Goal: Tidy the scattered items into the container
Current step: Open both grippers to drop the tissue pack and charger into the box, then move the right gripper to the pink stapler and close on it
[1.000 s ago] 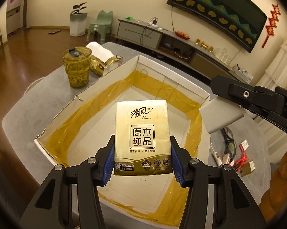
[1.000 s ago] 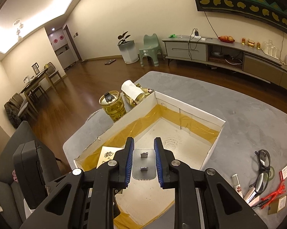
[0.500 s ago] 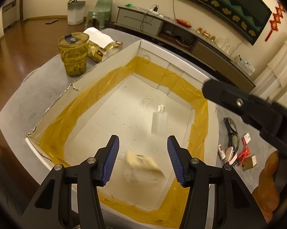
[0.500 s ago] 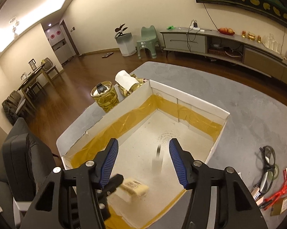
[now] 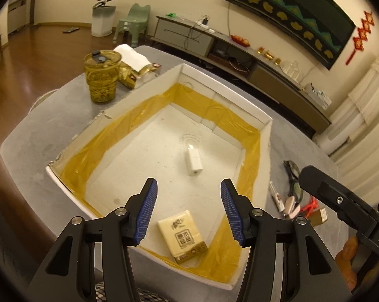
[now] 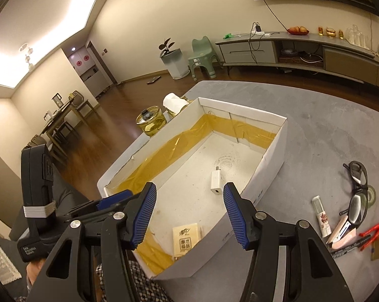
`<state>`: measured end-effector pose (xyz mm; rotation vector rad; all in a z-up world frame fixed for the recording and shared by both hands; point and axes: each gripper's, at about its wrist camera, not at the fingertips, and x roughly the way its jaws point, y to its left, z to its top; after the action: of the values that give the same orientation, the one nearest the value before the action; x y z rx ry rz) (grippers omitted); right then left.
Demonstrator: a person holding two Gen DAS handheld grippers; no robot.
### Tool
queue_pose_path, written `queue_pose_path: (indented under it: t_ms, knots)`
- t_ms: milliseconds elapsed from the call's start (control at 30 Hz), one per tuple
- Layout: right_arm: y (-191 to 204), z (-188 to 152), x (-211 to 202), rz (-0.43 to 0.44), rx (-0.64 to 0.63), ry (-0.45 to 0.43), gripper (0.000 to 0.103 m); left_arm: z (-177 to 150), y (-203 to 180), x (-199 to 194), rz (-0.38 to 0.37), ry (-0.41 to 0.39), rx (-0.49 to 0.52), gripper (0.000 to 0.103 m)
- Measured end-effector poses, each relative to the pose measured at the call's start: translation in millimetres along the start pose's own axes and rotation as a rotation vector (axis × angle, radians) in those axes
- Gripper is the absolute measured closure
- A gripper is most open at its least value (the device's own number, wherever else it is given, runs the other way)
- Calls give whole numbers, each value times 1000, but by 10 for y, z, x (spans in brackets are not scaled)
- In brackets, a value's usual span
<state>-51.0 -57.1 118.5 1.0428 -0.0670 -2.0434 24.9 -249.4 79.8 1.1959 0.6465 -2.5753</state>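
Note:
A white cardboard box [image 5: 266,123] [image 6: 272,161] lined with yellow tape stands on the grey table. Inside it a tissue pack [image 5: 182,236] [image 6: 188,237] lies flat near the front wall, and a white charger [image 5: 194,161] [image 6: 216,182] lies near the middle of the floor. My left gripper [image 5: 188,211] hangs open above the front of the box, nothing between its blue pads. My right gripper [image 6: 189,214] is open too, over the box's near right corner, empty. Its black body shows at the right of the left wrist view.
Right of the box lie dark glasses [image 6: 358,193], a small tube [image 6: 321,216], a pink stapler [image 6: 341,231], a marker, a red clip [image 6: 375,227] and a small card box [image 5: 319,216]. Left of the box stand a glass jar [image 5: 102,76] and a tissue box [image 5: 134,63].
The left gripper let go of the tissue pack and the right let go of the white charger; both fell into the box and now lie still. Both grippers stand open.

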Motion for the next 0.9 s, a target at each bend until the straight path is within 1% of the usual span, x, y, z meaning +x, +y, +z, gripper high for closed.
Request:
queue_pose_path:
  t_ms: [167, 467, 667, 900]
  knots:
    - [-36, -102, -201, 23, 2, -20, 46, -102, -247, -53, 25, 0, 67, 47]
    - [-244, -294, -559, 31, 35, -56, 46, -242, -583, -108, 27, 8, 145, 47]
    - [-435, -488, -750, 31, 73, -68, 46, -348, -804, -124, -1, 12, 194, 47]
    - [-752, -795, -920, -4, 122, -59, 46, -531, -1198, -64, -41, 38, 283, 47]
